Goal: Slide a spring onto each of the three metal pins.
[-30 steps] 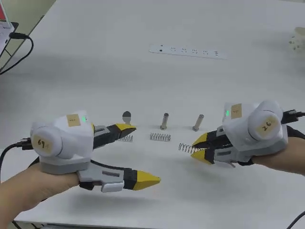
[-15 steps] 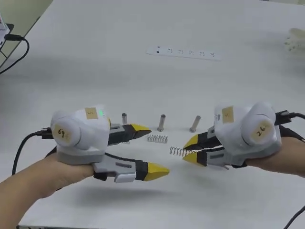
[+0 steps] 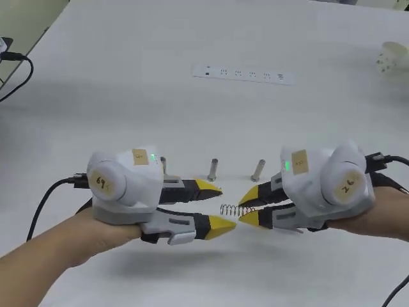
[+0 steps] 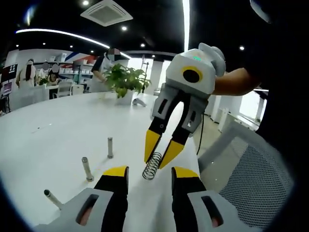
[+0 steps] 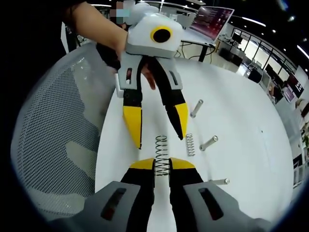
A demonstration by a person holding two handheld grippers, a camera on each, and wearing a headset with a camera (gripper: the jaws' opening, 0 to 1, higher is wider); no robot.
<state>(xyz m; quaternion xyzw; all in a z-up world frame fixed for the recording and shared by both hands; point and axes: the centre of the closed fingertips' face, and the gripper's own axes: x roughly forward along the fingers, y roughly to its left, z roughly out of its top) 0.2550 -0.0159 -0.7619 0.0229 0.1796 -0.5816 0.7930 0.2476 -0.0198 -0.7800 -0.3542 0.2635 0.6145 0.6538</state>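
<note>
While the right gripper [image 3: 246, 210] clamps it, the spring [image 3: 230, 209] points toward left gripper [image 3: 224, 206].

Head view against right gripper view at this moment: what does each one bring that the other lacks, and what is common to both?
Head view: a power strip far across the table, a paper cup at the far right, and a black cable at the left.
Right gripper view: a mesh chair, a screen in the background, and a loose spring lying near the pins.
Both: the three pins, the left tongs open, and the right tongs shut on the held spring.
</note>
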